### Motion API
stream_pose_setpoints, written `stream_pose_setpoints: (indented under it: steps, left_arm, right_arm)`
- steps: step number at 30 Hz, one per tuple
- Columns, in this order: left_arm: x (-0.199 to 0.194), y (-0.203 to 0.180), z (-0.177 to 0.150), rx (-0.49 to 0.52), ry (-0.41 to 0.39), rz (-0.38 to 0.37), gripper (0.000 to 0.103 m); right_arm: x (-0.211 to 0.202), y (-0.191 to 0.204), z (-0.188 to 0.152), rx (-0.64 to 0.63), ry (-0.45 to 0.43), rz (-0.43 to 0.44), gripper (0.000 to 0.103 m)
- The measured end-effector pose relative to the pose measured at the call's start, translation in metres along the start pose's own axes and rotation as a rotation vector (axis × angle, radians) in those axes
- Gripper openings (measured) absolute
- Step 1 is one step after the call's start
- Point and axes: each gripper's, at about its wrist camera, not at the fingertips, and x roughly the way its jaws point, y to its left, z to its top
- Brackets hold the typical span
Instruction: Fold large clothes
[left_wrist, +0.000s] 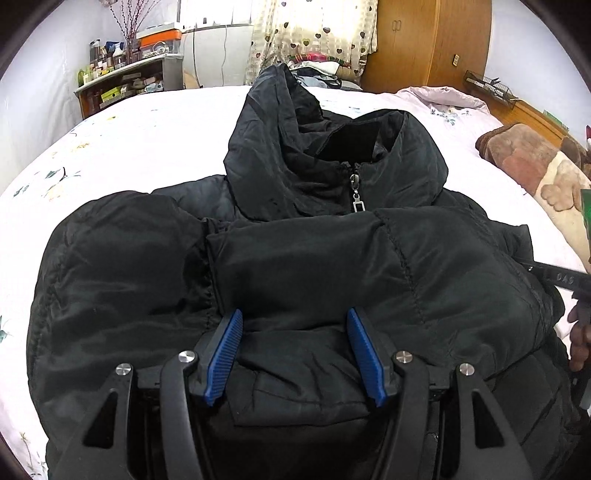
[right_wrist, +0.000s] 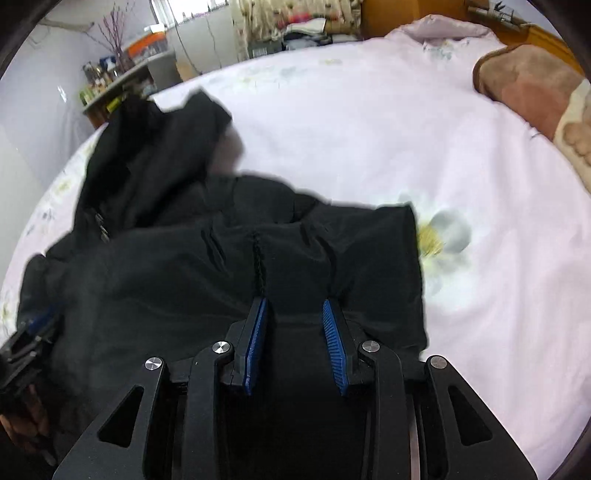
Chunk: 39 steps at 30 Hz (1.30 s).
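A black puffy hooded jacket (left_wrist: 314, 251) lies front up on the bed, its hood (left_wrist: 295, 147) toward the far side and the zipper pull (left_wrist: 356, 192) at the collar. My left gripper (left_wrist: 293, 314) is low over the chest, and a thick padded fold bulges between its blue pads, which press on it. In the right wrist view my right gripper (right_wrist: 293, 302) is shut on a gathered edge of the jacket (right_wrist: 166, 266); pleats run out from its fingertips. Part of the right gripper's frame (left_wrist: 561, 280) shows at the jacket's right edge.
The jacket rests on a pale pink flowered bed sheet (right_wrist: 369, 129). A brown blanket (left_wrist: 528, 162) lies at the right side of the bed. A cluttered shelf (left_wrist: 125, 81) and a wooden wardrobe (left_wrist: 424, 44) stand beyond the far edge. A hand (left_wrist: 580, 332) shows at the right.
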Motion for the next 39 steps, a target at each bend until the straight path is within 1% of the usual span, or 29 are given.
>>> stream_pose_setpoints:
  steps: [3, 6, 7, 8, 9, 10, 12, 14, 16, 18, 19, 21, 23, 25, 28, 31, 33, 34, 36, 39]
  left_arm:
    - [0.0, 0.0, 0.002, -0.002, 0.008, -0.002, 0.062]
    - [-0.012, 0.001, 0.011, 0.0, 0.035, -0.016, 0.062]
    - [-0.019, 0.003, 0.016, 0.0, 0.039, -0.031, 0.062]
    - [-0.027, 0.005, 0.02, 0.005, 0.025, -0.045, 0.062]
    - [-0.037, 0.008, 0.025, 0.016, -0.008, -0.045, 0.062]
    - [-0.044, 0.012, 0.029, 0.029, -0.036, -0.028, 0.062]
    - [-0.045, 0.024, 0.038, 0.039, -0.058, 0.019, 0.062]
    - [-0.03, 0.038, 0.042, 0.017, -0.024, 0.073, 0.062]
    - [-0.011, 0.048, 0.037, -0.002, 0.017, 0.077, 0.062]
    - [-0.001, 0.044, 0.031, 0.029, 0.015, 0.093, 0.062]
    - [0.002, 0.04, 0.03, 0.048, 0.01, 0.108, 0.062]
    - [0.004, 0.037, 0.03, 0.052, 0.01, 0.12, 0.062]
    - [0.002, 0.039, 0.034, 0.044, 0.023, 0.114, 0.062]
    - [-0.011, 0.042, 0.038, 0.043, 0.019, 0.102, 0.061]
    - [-0.043, 0.048, 0.035, 0.017, -0.034, 0.073, 0.061]
    - [-0.065, 0.052, 0.025, -0.014, -0.072, 0.029, 0.061]
    - [-0.061, 0.051, 0.015, 0.005, -0.052, 0.043, 0.061]
    - [-0.052, 0.051, 0.01, 0.009, -0.023, 0.057, 0.061]
    - [-0.036, 0.056, 0.002, -0.014, 0.028, 0.063, 0.061]
    - [-0.031, 0.054, -0.002, -0.002, 0.023, 0.075, 0.061]
  right_arm:
    - [0.001, 0.009, 0.001, -0.032, -0.003, -0.048, 0.032]
    - [-0.011, 0.008, 0.004, -0.03, -0.006, -0.049, 0.032]
    - [-0.021, 0.007, 0.007, -0.029, -0.026, -0.046, 0.032]
    - [-0.029, 0.008, 0.009, -0.025, -0.053, -0.038, 0.032]
    - [-0.036, 0.007, 0.011, -0.023, -0.075, -0.029, 0.032]
    - [-0.045, 0.005, 0.014, -0.02, -0.103, -0.021, 0.032]
    - [-0.052, -0.001, 0.02, -0.014, -0.129, -0.039, 0.032]
    - [-0.043, -0.009, 0.023, 0.01, -0.113, -0.062, 0.032]
    - [-0.026, -0.018, 0.021, 0.034, -0.057, -0.069, 0.032]
    - [-0.01, -0.019, 0.017, 0.034, -0.022, -0.078, 0.032]
    - [-0.004, -0.018, 0.014, 0.023, -0.017, -0.082, 0.032]
    - [-0.002, -0.017, 0.014, 0.017, -0.015, -0.091, 0.032]
    - [-0.006, -0.015, 0.016, 0.026, -0.011, -0.101, 0.032]
    - [-0.022, -0.012, 0.018, 0.017, -0.029, -0.101, 0.032]
    - [-0.056, 0.001, 0.012, 0.006, -0.098, -0.035, 0.032]
    - [-0.073, 0.022, -0.002, -0.025, -0.12, 0.022, 0.032]
    - [-0.069, 0.037, -0.014, -0.047, -0.102, 0.059, 0.032]
    - [-0.063, 0.044, -0.02, -0.064, -0.079, 0.064, 0.032]
    - [-0.045, 0.054, -0.027, -0.101, -0.034, 0.037, 0.032]
    - [-0.028, 0.059, -0.032, -0.13, -0.01, 0.001, 0.032]
